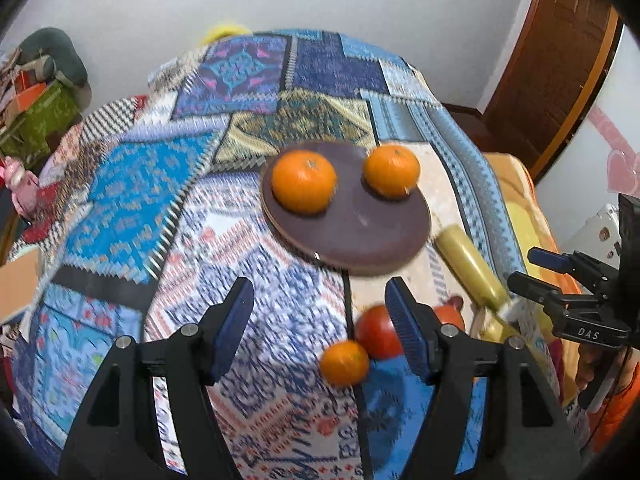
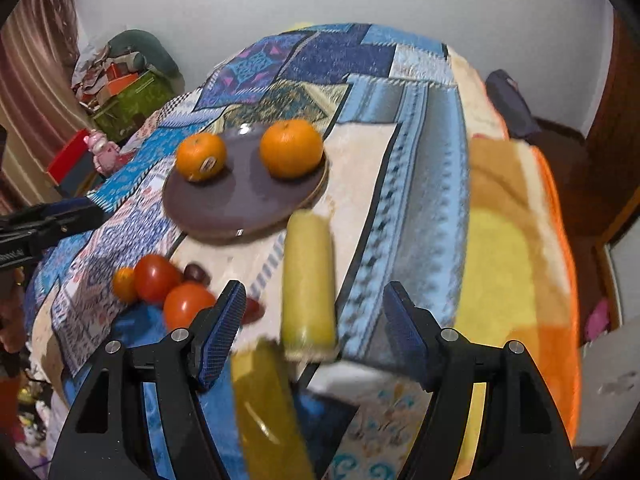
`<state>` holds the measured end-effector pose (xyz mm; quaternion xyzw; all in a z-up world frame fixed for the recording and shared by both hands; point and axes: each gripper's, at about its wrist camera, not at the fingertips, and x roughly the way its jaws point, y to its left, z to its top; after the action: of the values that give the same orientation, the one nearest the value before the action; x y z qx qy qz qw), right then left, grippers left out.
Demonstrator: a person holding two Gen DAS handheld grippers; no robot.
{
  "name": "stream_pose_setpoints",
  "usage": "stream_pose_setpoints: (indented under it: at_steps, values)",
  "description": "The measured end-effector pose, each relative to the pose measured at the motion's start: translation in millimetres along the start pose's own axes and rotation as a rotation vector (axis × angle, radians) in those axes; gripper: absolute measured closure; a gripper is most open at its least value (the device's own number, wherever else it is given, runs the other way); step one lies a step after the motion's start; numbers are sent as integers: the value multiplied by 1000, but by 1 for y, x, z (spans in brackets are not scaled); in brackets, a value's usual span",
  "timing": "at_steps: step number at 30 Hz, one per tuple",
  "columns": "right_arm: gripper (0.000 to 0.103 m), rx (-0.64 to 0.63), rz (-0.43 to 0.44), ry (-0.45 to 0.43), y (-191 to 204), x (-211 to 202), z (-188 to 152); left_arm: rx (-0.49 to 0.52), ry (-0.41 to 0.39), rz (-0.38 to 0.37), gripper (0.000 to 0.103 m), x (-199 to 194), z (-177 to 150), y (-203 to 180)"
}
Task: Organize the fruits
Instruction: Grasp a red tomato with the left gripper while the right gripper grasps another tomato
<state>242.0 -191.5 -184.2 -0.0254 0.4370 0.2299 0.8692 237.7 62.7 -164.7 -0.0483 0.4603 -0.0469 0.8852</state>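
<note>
Oranges [image 1: 303,187] [image 1: 392,175], two, on brown plate [image 1: 360,236] atop patterned blanket [image 1: 136,184]. Small orange [image 1: 344,362], tomatoes [image 2: 157,277] (one partly hidden), corn [image 2: 308,280] off plate. Left gripper [image 1: 320,320], right gripper [image 2: 314,318]: jaws wide, nothing held.

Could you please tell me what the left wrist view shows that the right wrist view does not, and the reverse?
Only the left wrist view shows the right gripper from the side and a pink heart on the wall.

Only the right wrist view shows the second tomato whole, two dark small fruits, the curtain and the second corn cob nearer the camera.

Both show the round plate with two oranges, a small orange, a tomato, a corn cob and the patterned blanket.
</note>
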Motion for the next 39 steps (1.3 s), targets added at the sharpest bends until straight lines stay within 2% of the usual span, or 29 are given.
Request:
stream_pose_setpoints:
  at_steps: [6,12,17,22,25,32,39]
  values:
    - [35,-7,52,-17,20,-5,-9,45,25,-44,35,7,-20,-18]
    - [36,-38,101,-15,40,2,-10,80,45,-64,35,21,-23,-31]
    - [43,-47,115,4,46,11,-12,82,64,-84,36,37,-22,-35]
    - [49,-41,131,15,48,14,-13,98,86,-112,48,50,-25,-38]
    - [50,-50,138,25,51,16,-14,95,80,-128,53,52,-24,-38]
    - [51,-63,143,49,61,25,-16,70,66,-143,54,44,-25,-32]
    - [51,-66,149,81,66,40,-17,43,6,-120,55,19,-22,-19]
